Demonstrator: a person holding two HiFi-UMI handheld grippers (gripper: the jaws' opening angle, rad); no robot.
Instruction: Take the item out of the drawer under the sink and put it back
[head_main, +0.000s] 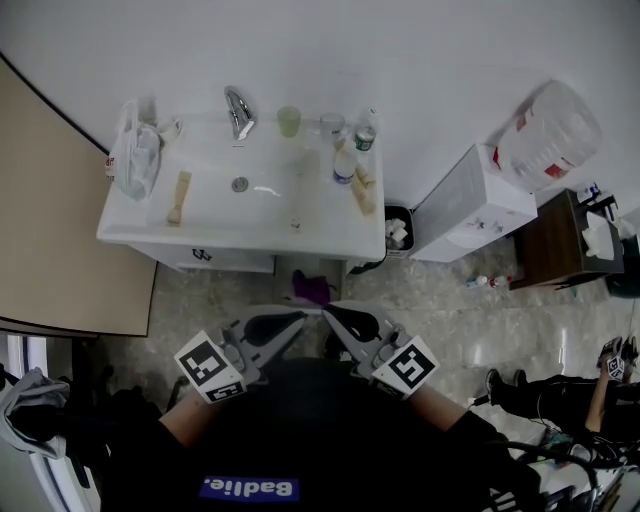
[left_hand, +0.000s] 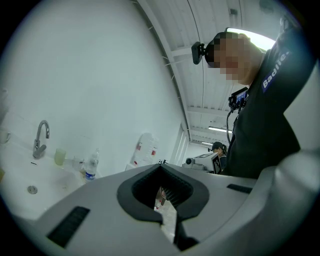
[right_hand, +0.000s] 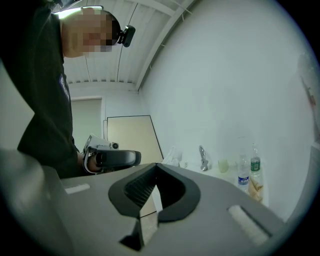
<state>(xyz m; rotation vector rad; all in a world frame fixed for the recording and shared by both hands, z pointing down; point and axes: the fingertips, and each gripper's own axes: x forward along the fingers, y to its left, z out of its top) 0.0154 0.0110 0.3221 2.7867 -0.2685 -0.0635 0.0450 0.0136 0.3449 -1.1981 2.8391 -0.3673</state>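
The drawer (head_main: 212, 259) is seen as a flat white panel under the front edge of the sink (head_main: 262, 212), and it appears pushed in. What it holds cannot be made out. Just right of it, low in the shadowed gap beneath the sink, a crumpled purple object (head_main: 312, 288) is seen; whether it lies on the floor or on a shelf cannot be told. The sink is a glossy white rectangular slab with a shallow bowl and a round metal drain. A curved chrome tap (head_main: 238, 110) is mounted at its back edge, flanked by a translucent pale green cup (head_main: 289, 121), clear plastic bottles (head_main: 345, 165) and a limp white plastic bag (head_main: 137, 160).

Well back from the sink, over mottled stone-patterned floor (head_main: 440, 300), the left gripper (head_main: 298, 318) and right gripper (head_main: 330, 312) are held close to the body, their tapered grey shells angled toward each other. On both, the ribbed black pads are brought together at the tips, with nothing held between them.
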